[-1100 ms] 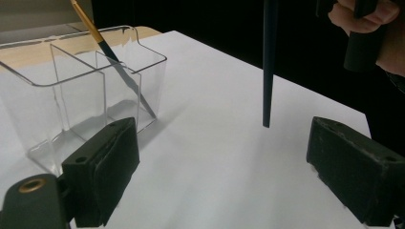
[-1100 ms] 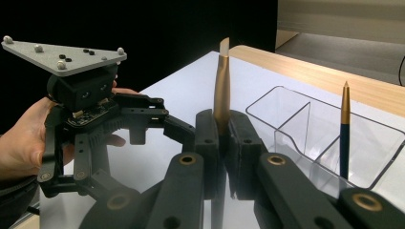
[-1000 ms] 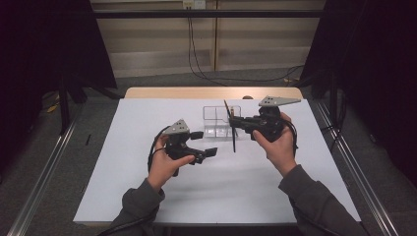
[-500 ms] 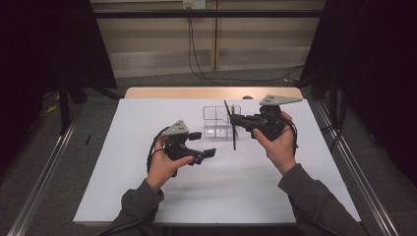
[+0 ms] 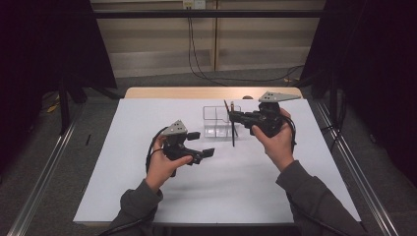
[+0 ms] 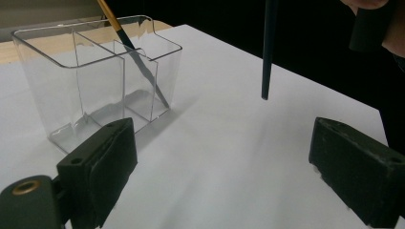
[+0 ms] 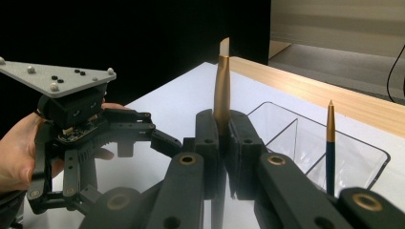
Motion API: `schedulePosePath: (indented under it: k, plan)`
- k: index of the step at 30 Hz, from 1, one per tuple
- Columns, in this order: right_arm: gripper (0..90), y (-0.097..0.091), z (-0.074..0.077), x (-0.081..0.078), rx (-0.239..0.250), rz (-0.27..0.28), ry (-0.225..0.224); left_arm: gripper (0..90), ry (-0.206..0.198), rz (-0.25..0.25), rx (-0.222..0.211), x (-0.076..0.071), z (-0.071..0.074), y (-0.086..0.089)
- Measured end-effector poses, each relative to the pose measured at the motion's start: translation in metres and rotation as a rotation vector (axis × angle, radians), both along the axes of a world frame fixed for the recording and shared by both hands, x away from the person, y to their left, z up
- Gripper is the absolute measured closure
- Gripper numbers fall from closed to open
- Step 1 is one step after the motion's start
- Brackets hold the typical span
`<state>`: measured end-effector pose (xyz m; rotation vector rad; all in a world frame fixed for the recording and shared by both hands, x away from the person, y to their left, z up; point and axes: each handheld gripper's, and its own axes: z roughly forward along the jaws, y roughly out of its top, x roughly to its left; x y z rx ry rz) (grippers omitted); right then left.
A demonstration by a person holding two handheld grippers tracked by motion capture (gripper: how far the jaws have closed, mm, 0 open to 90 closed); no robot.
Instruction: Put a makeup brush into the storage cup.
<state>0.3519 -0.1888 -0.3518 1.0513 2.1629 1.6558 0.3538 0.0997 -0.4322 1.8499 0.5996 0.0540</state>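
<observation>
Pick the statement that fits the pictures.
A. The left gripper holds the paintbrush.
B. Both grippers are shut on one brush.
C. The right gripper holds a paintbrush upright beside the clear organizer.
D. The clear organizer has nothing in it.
C: the right gripper is clamped on a paintbrush standing upright, beside the clear organizer; the left gripper gapes, holding nothing.

Clear organizer [image 5: 219,122] behind table [image 5: 147,196] centre; one pencil [image 6: 136,52] inside, apparently leaning.

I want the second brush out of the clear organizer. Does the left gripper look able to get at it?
Probably yes: the left gripper is open and holds nothing, and bare table lies between it and the organizer, where the brush leans, handle above the rim.
</observation>
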Motion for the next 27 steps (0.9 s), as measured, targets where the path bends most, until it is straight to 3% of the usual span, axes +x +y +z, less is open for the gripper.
schedulePosePath:
  k: [17, 27]
  plan:
    - [84.7, -0.001, 0.003, 0.008, 0.009, -0.006, -0.006, 5.8, 0.003, -0.003, -0.006, -0.001, -0.001, 0.001]
    - [84.7, -0.002, 0.006, 0.012, 0.011, -0.013, -0.017, 1.6, -0.001, -0.019, 0.020, -0.002, -0.002, 0.004]
